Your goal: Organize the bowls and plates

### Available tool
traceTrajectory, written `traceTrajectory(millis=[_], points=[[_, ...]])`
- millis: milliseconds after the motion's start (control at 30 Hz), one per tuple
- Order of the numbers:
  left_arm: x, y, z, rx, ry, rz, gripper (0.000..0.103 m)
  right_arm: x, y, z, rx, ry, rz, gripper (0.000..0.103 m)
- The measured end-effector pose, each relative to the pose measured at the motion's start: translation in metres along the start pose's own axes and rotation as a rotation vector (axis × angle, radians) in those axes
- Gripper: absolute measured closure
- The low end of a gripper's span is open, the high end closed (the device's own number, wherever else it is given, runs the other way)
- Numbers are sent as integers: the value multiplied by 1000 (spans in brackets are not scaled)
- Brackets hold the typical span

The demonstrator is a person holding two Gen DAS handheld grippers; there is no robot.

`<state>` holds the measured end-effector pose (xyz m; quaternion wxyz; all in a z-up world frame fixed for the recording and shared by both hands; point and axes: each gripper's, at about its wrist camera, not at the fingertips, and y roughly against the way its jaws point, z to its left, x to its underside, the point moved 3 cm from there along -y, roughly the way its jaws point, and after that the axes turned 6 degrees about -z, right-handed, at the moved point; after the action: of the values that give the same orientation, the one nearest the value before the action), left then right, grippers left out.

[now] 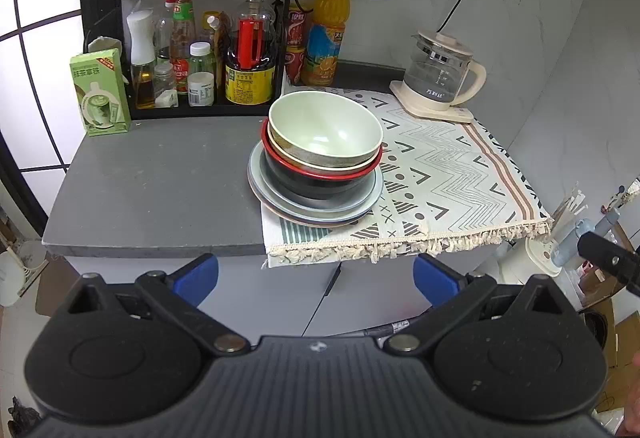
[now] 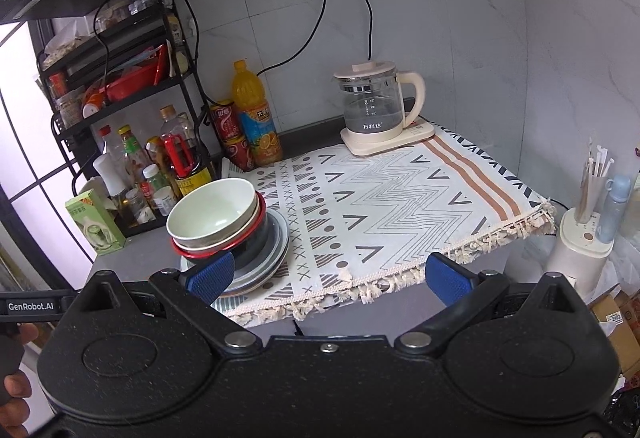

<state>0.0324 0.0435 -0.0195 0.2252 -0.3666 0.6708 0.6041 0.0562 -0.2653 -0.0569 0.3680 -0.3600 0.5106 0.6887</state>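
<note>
A stack of dishes [image 1: 316,173] is seen at the left edge of a patterned cloth [image 1: 440,177] on the grey counter [image 1: 160,181]. At the bottom, several flat plates [image 1: 360,205] are stacked; on them a black bowl with a red rim [image 1: 304,181] is set, then a cream bowl [image 1: 320,161], and on top a pale green bowl [image 1: 324,125], empty and tilted slightly.

Left gripper [image 1: 316,278]: the blue-padded fingers [image 1: 198,278] are spread wide with nothing between them, held near of the counter edge, well apart from the stack.

Right gripper [image 2: 328,278]: the fingers [image 2: 446,278] are likewise spread wide and empty; the left finger is seen in front of the stack's near side, and contact cannot be told.

A glass kettle [image 1: 440,77] is noted at the far right of the cloth, a rack of bottles [image 1: 192,49] at the far left, and a green carton [image 1: 100,93] just beside the rack.
</note>
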Motion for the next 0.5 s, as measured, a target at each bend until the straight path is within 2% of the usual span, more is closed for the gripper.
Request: traceTrajectory(millis=[500], points=[[16, 20, 4, -31, -41, -49, 0, 31, 16, 5, -19, 53, 56, 0]])
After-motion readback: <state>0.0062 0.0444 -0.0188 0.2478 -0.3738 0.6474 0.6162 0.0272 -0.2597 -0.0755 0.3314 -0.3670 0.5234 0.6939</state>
